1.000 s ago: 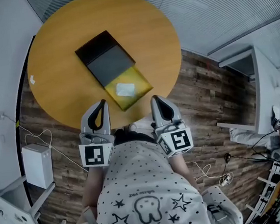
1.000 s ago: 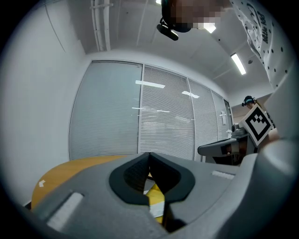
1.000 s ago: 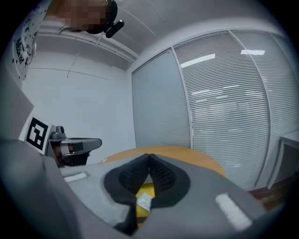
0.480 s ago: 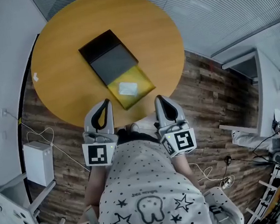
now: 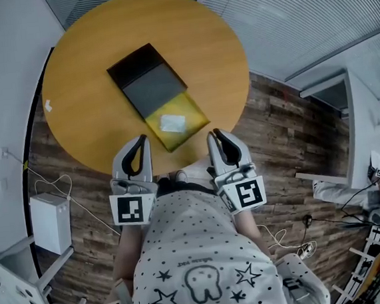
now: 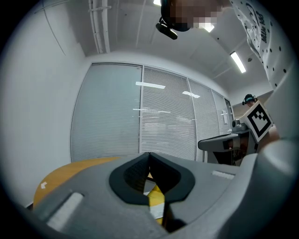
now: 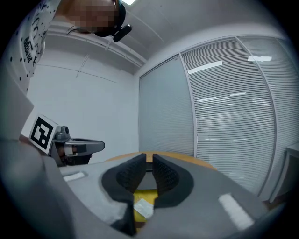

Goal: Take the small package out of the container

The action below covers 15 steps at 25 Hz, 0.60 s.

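A flat container (image 5: 143,67) lies on the round yellow table (image 5: 87,124), with a black far end, a grey middle and a yellow near end (image 5: 190,108). The small white package (image 5: 172,123) rests in the yellow part. Both grippers hover at the table's near edge, short of the container. My left gripper (image 5: 139,140) is to the package's lower left and my right gripper (image 5: 214,135) to its lower right. Both are shut with nothing held. Past the left gripper (image 6: 149,155) I see a sliver of the yellow end (image 6: 155,196). Below the right gripper (image 7: 149,158) the package (image 7: 142,208) shows.
A small white scrap (image 5: 47,106) lies near the table's left edge. On the wooden floor stand a white box (image 5: 51,225) with cables at the left and a desk (image 5: 346,106) at the right. Walls with blinds ring the far side.
The view has shifted slightly. Both grippers stay shut at the table's near edge, and the package and container have not moved.
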Each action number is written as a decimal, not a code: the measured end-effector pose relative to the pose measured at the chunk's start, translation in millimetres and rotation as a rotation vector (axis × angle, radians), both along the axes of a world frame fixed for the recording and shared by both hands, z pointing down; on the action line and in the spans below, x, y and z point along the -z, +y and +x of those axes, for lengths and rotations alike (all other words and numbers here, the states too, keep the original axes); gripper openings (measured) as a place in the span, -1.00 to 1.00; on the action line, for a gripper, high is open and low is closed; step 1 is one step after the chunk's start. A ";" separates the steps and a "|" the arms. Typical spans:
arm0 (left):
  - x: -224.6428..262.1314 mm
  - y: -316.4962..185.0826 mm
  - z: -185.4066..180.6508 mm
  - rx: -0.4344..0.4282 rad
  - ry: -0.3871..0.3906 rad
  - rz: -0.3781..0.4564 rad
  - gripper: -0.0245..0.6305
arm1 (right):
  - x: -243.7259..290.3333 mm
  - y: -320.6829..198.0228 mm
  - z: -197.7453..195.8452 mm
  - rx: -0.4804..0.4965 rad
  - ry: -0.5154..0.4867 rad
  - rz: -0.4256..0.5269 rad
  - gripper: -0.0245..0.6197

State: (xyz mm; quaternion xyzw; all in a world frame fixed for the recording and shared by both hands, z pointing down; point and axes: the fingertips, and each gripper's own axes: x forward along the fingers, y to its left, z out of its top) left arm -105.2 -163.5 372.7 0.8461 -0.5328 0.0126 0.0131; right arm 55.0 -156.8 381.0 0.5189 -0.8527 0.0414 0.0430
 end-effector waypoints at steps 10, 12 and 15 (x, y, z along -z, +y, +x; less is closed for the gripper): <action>-0.6 -11.7 -4.0 0.016 0.004 -0.002 -0.90 | -6.9 -23.5 -5.2 0.053 0.028 0.006 -0.74; 1.3 -13.1 -5.6 0.021 0.003 0.005 -0.90 | -7.0 -31.7 -6.1 0.061 0.038 0.011 -0.73; 3.0 -15.5 -9.1 0.033 -0.001 0.007 -0.90 | -10.0 -44.6 -8.9 0.082 0.055 0.010 -0.70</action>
